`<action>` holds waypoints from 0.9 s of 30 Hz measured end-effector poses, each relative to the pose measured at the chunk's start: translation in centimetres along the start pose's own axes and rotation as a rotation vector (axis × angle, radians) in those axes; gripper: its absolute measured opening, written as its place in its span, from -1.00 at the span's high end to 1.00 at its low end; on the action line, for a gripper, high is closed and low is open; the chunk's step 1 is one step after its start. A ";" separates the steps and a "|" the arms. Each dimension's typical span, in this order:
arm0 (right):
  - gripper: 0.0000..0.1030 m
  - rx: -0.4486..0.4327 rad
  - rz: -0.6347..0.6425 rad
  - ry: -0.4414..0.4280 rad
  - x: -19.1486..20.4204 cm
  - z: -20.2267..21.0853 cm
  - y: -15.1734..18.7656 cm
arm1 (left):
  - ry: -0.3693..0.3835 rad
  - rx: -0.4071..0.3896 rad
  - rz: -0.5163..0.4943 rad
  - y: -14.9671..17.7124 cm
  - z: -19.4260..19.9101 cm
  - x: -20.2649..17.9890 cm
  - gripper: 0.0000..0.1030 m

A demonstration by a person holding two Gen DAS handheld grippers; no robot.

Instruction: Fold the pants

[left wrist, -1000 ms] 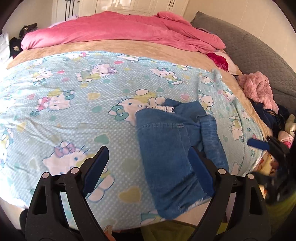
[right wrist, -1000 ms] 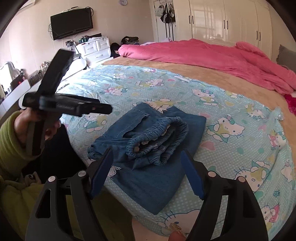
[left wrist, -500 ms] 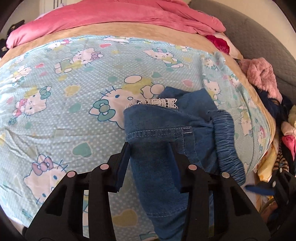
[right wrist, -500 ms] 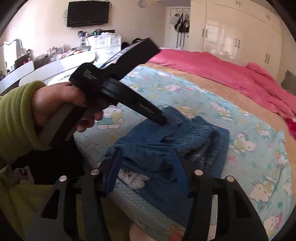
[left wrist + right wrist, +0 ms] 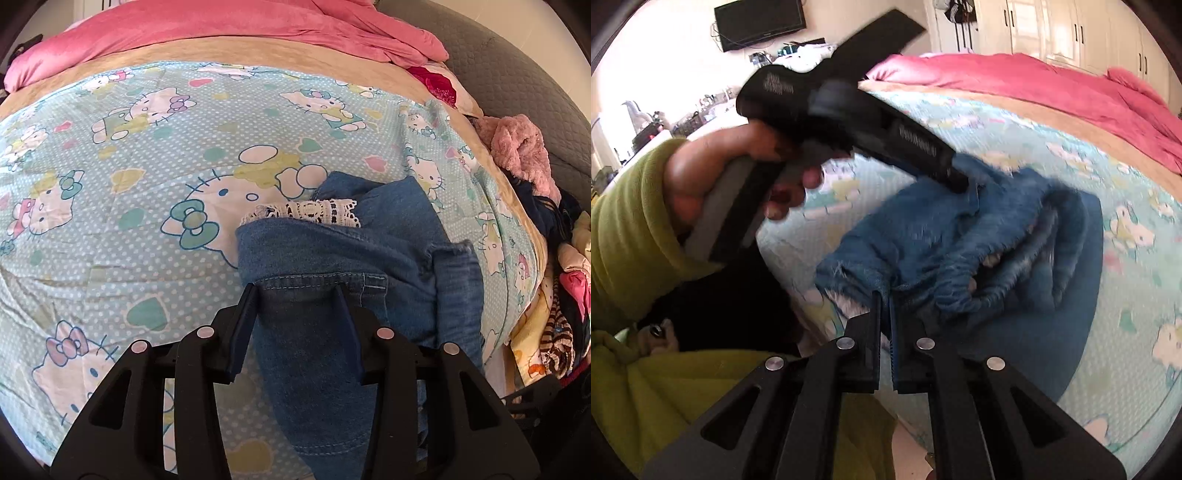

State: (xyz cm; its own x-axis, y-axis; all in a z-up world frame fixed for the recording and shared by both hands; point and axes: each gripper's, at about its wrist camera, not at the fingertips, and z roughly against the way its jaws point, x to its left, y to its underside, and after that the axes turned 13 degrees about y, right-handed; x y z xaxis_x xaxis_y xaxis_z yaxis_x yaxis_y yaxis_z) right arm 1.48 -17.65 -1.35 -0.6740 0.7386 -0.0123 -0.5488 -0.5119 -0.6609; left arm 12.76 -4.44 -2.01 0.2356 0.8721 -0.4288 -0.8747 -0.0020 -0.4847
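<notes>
Blue denim pants with a white lace hem lie partly folded on the cartoon-cat bedsheet, near the bed's front edge. My left gripper sits over a stitched fold of the denim. Cloth fills the gap between its pads, and its jaws are opening slightly. In the right wrist view the left gripper, held by a hand in a green sleeve, has its tip at the far side of the pants. My right gripper is shut on the near edge of the denim.
A pink duvet lies across the far side of the bed. A heap of clothes lies off the bed's right edge below a grey quilted surface. A TV and white wardrobes stand beyond.
Both grippers came down onto the pants and narrowed. The left one closed over a denim fold. The right one shut on the near edge. The left hand moved in close over the pants.
</notes>
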 end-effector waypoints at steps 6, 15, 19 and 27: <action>0.85 0.004 -0.066 -0.018 -1.3 0.6 -0.6 | -0.024 -0.036 -0.014 0.4 0.6 -0.8 0.27; 0.15 -0.147 -0.230 0.153 -6.0 7.0 -0.8 | -0.045 -0.092 -0.067 0.8 2.3 -3.4 -0.01; 0.10 -0.187 -0.298 0.208 -8.2 8.4 -1.1 | -0.069 -0.114 -0.112 1.2 3.2 -5.0 -0.11; -0.16 -0.251 -0.335 0.258 -9.3 10.3 -1.8 | -0.089 -0.169 -0.137 1.4 5.3 -6.6 -0.46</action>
State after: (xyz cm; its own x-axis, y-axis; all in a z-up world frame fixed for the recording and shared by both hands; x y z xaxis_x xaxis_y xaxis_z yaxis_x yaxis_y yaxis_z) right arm 3.66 -28.10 7.73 -0.3188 0.9454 0.0673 -0.5572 -0.1295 -0.8202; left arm 7.71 -7.66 4.15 0.3027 0.9094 -0.2851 -0.7520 0.0442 -0.6576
